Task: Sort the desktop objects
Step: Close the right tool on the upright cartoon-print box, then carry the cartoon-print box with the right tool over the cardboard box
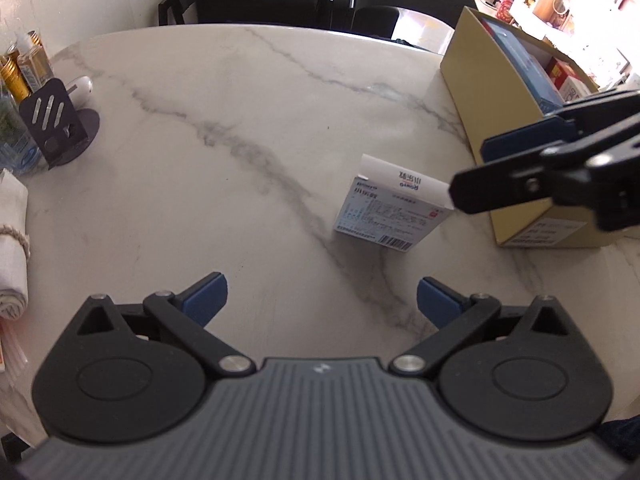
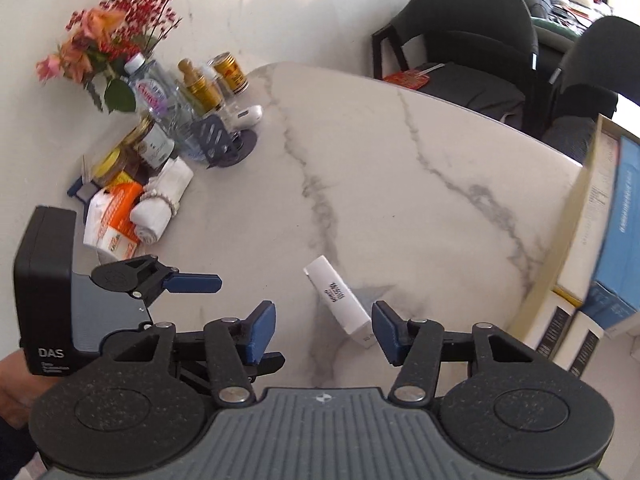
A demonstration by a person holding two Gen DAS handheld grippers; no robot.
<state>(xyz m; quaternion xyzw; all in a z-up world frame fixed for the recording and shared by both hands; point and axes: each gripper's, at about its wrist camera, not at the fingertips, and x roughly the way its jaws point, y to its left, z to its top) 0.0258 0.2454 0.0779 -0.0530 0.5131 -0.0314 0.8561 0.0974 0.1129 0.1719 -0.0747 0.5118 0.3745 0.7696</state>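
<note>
A small white medicine box [image 1: 394, 204] with blue print and a barcode lies on the marble table [image 1: 240, 128]; it also shows in the right wrist view [image 2: 340, 304]. My right gripper [image 2: 324, 330] is open, low over the table, with the box just ahead of its fingers; it also shows in the left wrist view [image 1: 476, 176], its tips beside the box. My left gripper [image 1: 322, 300] is open and empty, a little short of the box; it also shows in the right wrist view [image 2: 216, 298]. A yellow cardboard box [image 1: 500, 108] holding several packs stands at the right.
At the table's far left stand bottles [image 2: 168, 92], a flower vase [image 2: 100, 48], a black stand [image 1: 52, 120], a rolled white cloth [image 2: 164, 204] and an orange-and-white pack [image 2: 116, 220]. Two dark chairs [image 2: 464, 28] stand behind the table.
</note>
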